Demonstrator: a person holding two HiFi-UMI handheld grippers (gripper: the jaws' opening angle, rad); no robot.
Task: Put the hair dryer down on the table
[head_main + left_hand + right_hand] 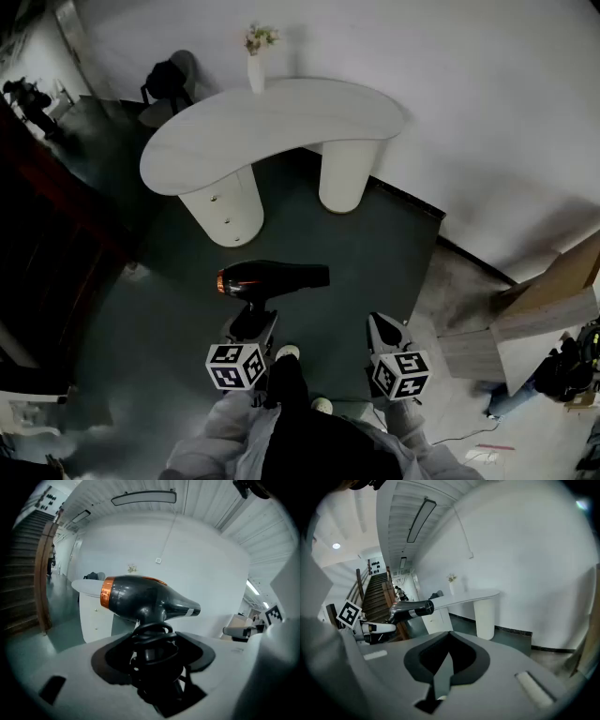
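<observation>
One hair dryer (272, 278) is riding in the left gripper (251, 319), jaws clamping its handle. One right gripper (381, 323), at three o'clock, is hanging closed and empty. One table (300, 112) is standing at twelve.

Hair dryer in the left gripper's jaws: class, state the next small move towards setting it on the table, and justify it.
Probably carry the hair dryer forward to the white table: the left gripper grips its handle, but a stretch of dark floor separates them from it.
</observation>
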